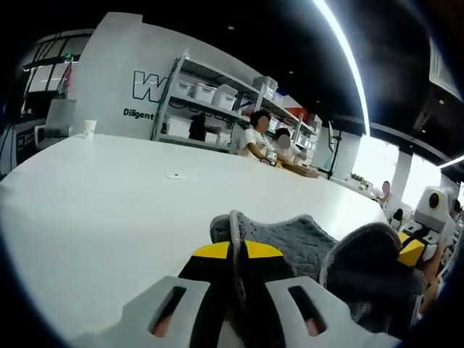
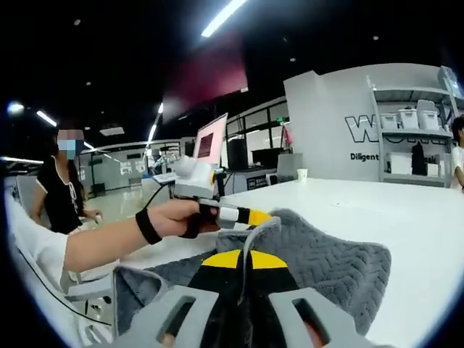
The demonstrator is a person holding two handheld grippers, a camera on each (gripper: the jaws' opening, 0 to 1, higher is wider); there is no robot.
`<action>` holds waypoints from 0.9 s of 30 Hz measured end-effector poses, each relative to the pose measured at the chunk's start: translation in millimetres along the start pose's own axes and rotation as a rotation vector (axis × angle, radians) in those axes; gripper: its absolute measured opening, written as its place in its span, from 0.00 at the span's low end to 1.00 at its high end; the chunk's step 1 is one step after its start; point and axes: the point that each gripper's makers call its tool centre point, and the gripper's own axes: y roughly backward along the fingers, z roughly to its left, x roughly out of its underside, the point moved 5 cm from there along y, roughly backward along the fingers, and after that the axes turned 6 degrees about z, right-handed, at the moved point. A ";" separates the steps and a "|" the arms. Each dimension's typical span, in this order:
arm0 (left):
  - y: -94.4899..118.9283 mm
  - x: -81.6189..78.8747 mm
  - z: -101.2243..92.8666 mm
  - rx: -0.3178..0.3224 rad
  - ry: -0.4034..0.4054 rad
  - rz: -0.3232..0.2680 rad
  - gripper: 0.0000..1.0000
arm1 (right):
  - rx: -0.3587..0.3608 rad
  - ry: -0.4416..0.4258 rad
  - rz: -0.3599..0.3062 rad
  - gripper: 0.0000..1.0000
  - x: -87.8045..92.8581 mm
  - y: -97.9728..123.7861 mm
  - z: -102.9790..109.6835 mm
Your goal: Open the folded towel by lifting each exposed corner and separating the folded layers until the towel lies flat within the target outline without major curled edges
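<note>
Above the white table [image 1: 109, 217], both tools pinch the grey towel [image 2: 326, 261] by its edge, the left tool [image 1: 238, 254] and right tool [image 2: 246, 254] holding neighbouring corners, the cloth hanging between them, lifted off the table.

White table [image 1: 109, 210] w/ a cup [image 1: 89, 128] at far edge, shelving [image 1: 217, 109] w/ bins by a lettered wall [image 1: 138, 87], two people seated [image 1: 255, 134] behind; masked person [image 2: 64, 181] and pink monitor [image 2: 210, 141] in right gripper view.

Grey slotted tongs [image 2: 243, 279] with yellow-black tips; black wristband [image 2: 148, 226] on hand [image 2: 177, 217].
</note>
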 end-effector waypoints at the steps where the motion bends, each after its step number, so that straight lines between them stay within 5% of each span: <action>1: 0.9 -2.3 -0.2 -0.003 -0.013 -0.004 0.03 | -0.001 0.003 -0.001 0.00 -0.4 0.1 0.8; 16: 3.4 -21.7 3.8 -0.036 -0.084 -0.036 0.02 | 0.005 0.033 -0.007 0.00 1.2 4.7 11.1; 27: -3.1 -28.1 -0.1 0.009 -0.037 -0.038 0.01 | -0.004 0.034 -0.026 0.00 1.9 11.9 16.5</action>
